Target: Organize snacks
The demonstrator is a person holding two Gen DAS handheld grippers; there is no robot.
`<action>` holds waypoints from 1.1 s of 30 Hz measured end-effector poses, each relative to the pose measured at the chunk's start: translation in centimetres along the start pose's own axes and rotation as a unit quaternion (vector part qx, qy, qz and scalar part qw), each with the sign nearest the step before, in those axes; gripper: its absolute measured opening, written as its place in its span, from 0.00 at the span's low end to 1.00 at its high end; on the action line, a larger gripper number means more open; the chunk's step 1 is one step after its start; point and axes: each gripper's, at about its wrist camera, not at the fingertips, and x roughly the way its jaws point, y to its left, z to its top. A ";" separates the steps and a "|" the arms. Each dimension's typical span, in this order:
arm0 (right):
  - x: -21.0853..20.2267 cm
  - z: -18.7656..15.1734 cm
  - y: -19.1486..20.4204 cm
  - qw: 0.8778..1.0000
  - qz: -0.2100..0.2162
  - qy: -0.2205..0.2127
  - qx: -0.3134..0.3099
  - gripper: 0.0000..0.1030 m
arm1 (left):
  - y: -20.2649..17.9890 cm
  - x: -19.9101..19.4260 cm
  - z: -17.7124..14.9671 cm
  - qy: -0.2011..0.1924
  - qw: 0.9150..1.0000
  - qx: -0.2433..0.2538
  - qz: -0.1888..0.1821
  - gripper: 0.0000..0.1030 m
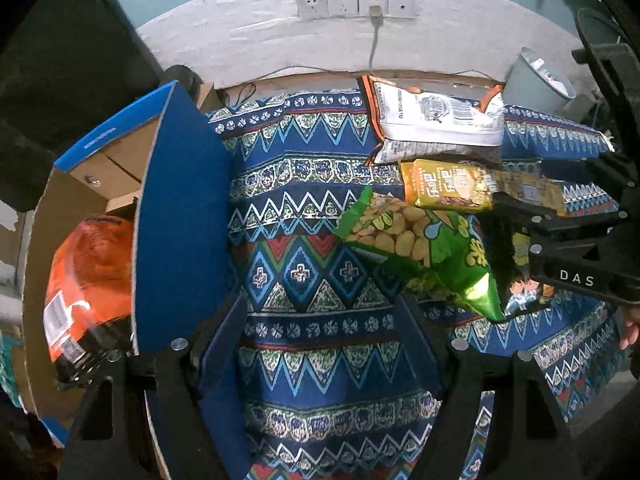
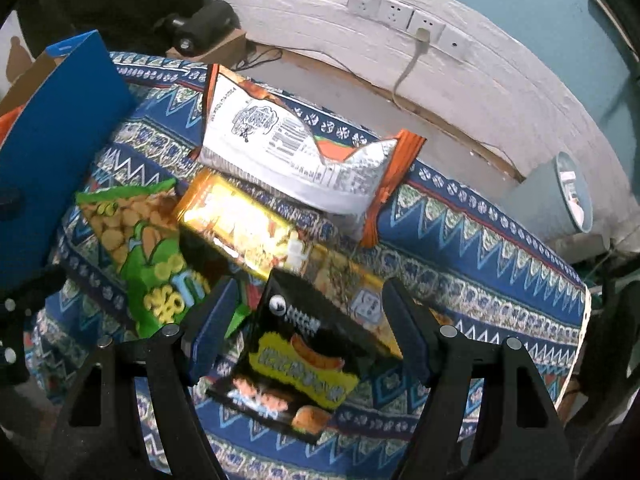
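Note:
Several snack bags lie on a patterned blue cloth [image 1: 320, 280]: a white-and-orange bag [image 1: 436, 120] [image 2: 296, 152], a gold bag [image 1: 448, 186] [image 2: 240, 224], a green bag [image 1: 420, 248] [image 2: 140, 240] and a black bag [image 2: 300, 360]. An orange bag [image 1: 88, 280] lies inside the blue cardboard box [image 1: 180, 220] at the left. My left gripper [image 1: 320, 344] is open and empty above bare cloth, beside the box flap. My right gripper [image 2: 308, 320] is open, its jaws on either side of the black bag's top; it also shows in the left wrist view [image 1: 576, 256].
A grey bin [image 1: 536, 80] [image 2: 560, 200] lies on its side at the back right. Wall sockets [image 1: 356, 4] with a plugged cable sit on the white wall behind. A dark device [image 2: 204, 24] sits on a small carton at the back left.

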 end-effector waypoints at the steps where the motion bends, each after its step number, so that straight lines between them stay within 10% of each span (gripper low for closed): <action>1: 0.3 0.2 0.1 1.000 0.000 0.001 -0.002 0.72 | 0.0 0.4 0.1 0.003 1.000 0.000 0.003 0.75; 18: 0.6 -0.7 4.0 0.996 -0.010 0.022 -0.080 0.72 | 0.4 0.2 0.4 0.009 1.000 -0.004 0.000 0.76; 26: -1.0 -1.6 5.8 0.994 0.078 0.025 -0.070 0.72 | 1.4 -1.2 -0.2 -0.002 1.000 -0.018 0.000 0.78; 33: -2.5 -3.3 3.8 0.998 0.061 0.020 -0.011 0.73 | 1.4 -1.2 0.6 -0.003 0.997 -0.062 -0.037 0.83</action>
